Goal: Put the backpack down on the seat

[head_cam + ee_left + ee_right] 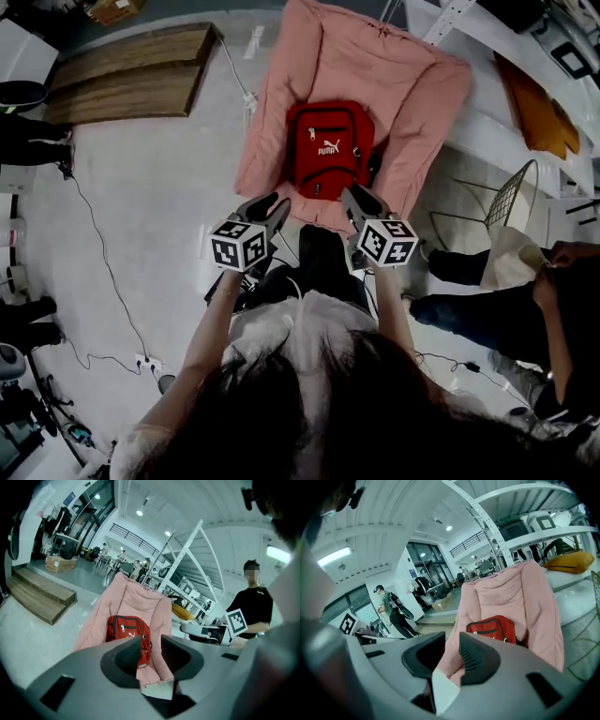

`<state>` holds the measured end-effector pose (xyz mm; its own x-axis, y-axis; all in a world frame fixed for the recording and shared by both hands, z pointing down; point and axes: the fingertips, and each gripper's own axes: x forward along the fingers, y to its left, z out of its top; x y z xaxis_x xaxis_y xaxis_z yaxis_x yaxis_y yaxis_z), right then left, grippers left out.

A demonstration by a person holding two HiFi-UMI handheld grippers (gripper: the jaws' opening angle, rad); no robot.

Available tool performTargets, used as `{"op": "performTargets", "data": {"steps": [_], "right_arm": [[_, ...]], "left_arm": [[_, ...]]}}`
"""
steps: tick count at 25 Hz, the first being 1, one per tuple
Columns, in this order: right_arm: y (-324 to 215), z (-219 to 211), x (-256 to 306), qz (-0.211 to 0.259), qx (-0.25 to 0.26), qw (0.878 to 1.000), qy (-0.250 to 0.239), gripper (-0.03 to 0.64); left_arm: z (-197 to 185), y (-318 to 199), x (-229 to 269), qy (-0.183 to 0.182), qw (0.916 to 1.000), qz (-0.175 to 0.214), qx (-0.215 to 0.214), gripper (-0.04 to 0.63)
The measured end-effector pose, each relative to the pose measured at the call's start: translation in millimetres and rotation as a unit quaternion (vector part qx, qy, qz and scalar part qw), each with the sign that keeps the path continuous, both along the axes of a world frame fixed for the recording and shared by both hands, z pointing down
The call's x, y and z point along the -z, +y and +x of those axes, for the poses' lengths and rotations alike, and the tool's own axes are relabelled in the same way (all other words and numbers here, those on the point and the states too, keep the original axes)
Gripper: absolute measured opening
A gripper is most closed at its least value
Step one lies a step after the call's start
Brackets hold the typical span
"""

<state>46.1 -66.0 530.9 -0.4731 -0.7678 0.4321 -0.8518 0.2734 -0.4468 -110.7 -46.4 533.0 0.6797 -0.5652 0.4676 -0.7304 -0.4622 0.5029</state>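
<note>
The red fabric backpack (328, 148) lay on the pink padded seat (394, 75), upper centre of the head view. Just below it, at the seat's front edge, the left tongs (272, 206) and right tongs (356, 199) hung clear of the bag. Both had their jaws apart and held nothing.

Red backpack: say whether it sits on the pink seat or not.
On it: the red backpack rests upright on the pink seat, with nothing gripping it.

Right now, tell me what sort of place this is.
Probably a big indoor workshop or lab hall, not a home: tall white metal racking, cables trailing over bare floor, and wooden steps. The red backpack sits on a pink seat.
</note>
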Motion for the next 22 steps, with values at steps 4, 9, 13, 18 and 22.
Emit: {"op": "performTargets", "data": {"steps": [4,9,13,18,22], "right_arm": [[41,-26,20,0.015,-0.001,1.000,0.002,0.087],[81,-47,36,0.028,0.015,0.999,0.010,0.077],[110,-55,37,0.029,0.025,0.999,0.005,0.071],[132,-48,46,0.026,0.052,0.998,0.013,0.067],[155,-52,57,0.041,0.071,0.997,-0.009,0.066]], "left_arm": [[-11,33,16,-0.003,0.9998,0.016,-0.011,0.132],[-10,71,31,0.009,0.9987,0.032,-0.038,0.132],[-10,102,35,0.004,0.9984,0.033,-0.047,0.123],[5,124,42,0.010,0.9987,0.041,-0.028,0.115],[11,142,58,-0.006,0.9980,0.059,-0.021,0.115]]}}
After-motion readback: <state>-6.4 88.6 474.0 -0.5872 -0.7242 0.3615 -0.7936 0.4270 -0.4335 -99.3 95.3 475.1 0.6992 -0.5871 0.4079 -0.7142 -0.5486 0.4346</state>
